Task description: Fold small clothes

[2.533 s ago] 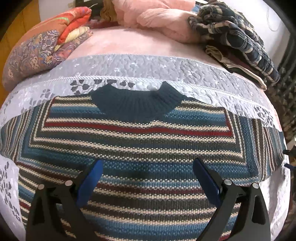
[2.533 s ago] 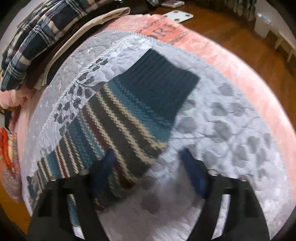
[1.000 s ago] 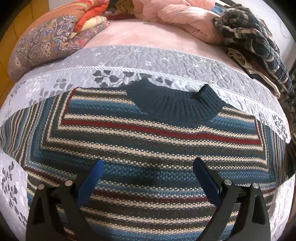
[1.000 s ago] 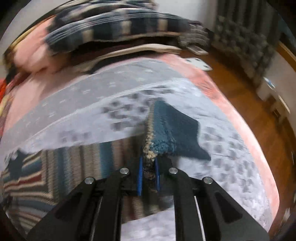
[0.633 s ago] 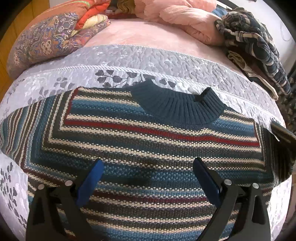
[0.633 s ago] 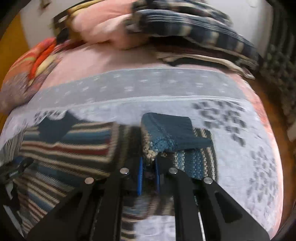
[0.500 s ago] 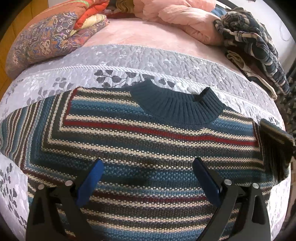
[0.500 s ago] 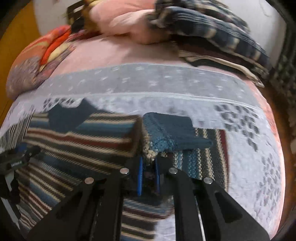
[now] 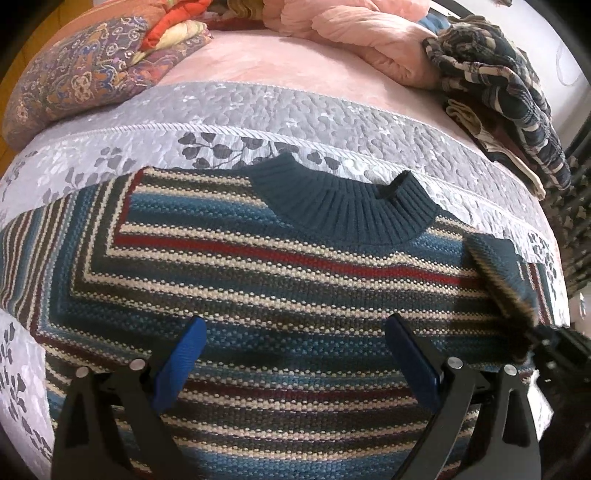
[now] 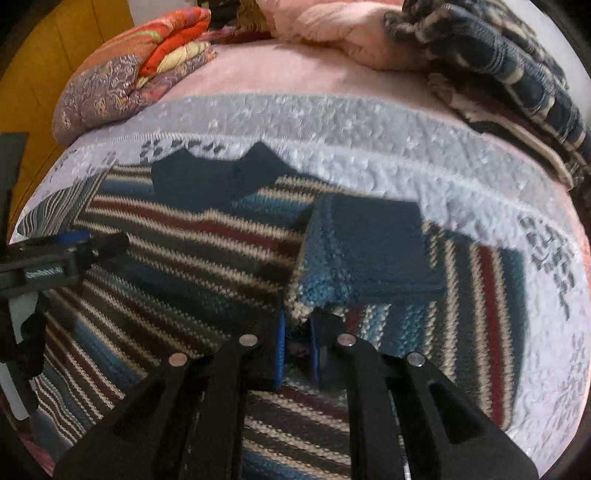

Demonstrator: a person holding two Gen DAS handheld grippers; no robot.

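Right wrist view shows the right gripper (image 10: 296,341) with its jaws pressed together on the edge of the sleeve (image 10: 365,251) of a striped sweater (image 10: 177,273), just behind the dark teal cuff, so the sleeve end hangs doubled over the right side of the body. Holding it near the cuff seems meant to let the whole sleeve be carried inward in one piece, which looks like the first fold of the task. The sweater lies flat, front up, on a grey quilted bedspread (image 9: 295,110), its ribbed collar (image 9: 347,206) toward the far side. In the left wrist view the left gripper (image 9: 295,354) hovers over the middle of the sweater with its jaws wide apart and nothing between them; whether its fingers touch the knit cannot be told. It is probably placed there to steady the body once the sleeve is laid across. Far beyond the bedspread sit a patterned pillow (image 9: 85,77), a pink blanket (image 9: 354,33) and a pile of plaid clothes (image 9: 506,96), well apart from the work.
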